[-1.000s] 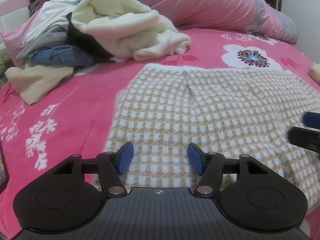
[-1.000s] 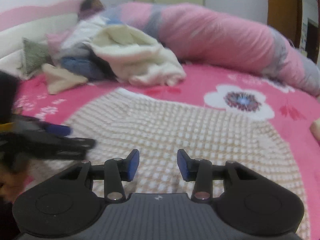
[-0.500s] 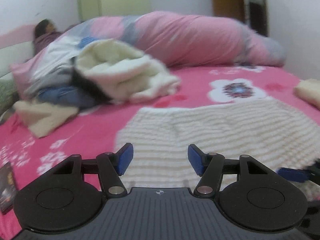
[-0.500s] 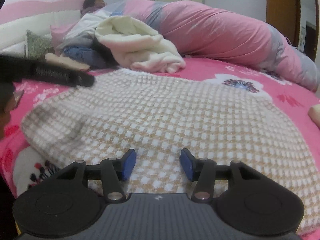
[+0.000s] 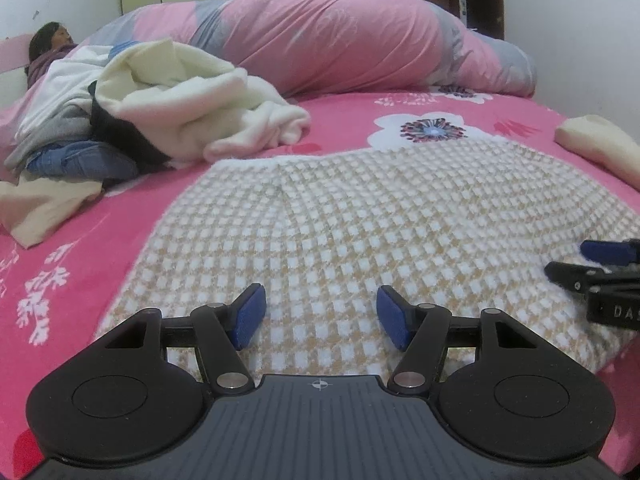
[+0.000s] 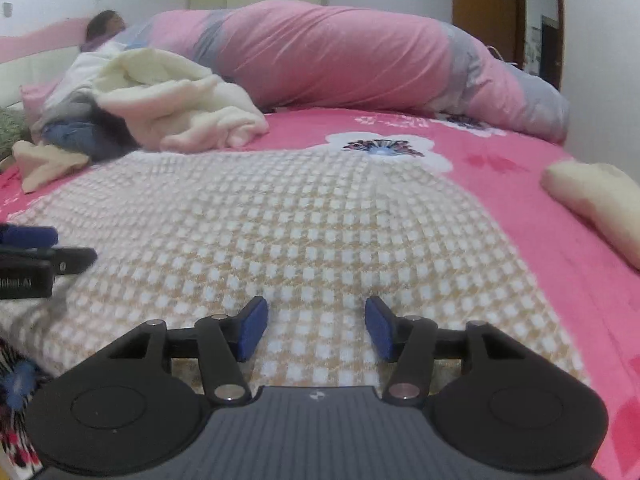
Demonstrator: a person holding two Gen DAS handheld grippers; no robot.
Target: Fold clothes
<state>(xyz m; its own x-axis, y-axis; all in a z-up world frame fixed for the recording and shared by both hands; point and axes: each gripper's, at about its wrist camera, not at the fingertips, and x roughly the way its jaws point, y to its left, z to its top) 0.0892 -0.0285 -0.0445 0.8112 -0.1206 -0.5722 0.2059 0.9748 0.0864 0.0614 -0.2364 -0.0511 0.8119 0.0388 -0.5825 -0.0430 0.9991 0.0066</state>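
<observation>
A tan and white checked knit garment [image 5: 360, 220] [image 6: 300, 232] lies spread flat on the pink flowered bed. My left gripper [image 5: 320, 318] hovers low over its near edge, open, with nothing between its blue pads. My right gripper [image 6: 316, 330] is open as well, low over the garment's near edge further right. Each gripper shows at the other view's side: the right gripper [image 5: 600, 268] at the right edge of the left wrist view, the left gripper [image 6: 36, 256] at the left edge of the right wrist view.
A heap of unfolded clothes [image 5: 160, 104] [image 6: 160, 108], cream, black and denim, lies at the back left. A long pink and grey rolled quilt [image 5: 360, 44] runs along the back. A folded cream piece [image 5: 600, 148] [image 6: 600, 204] sits at the right. A person lies by the headboard.
Both grippers have dropped lower and steadied over the garment's near edge. The right gripper's jaws have opened wider. The garment has not moved.
</observation>
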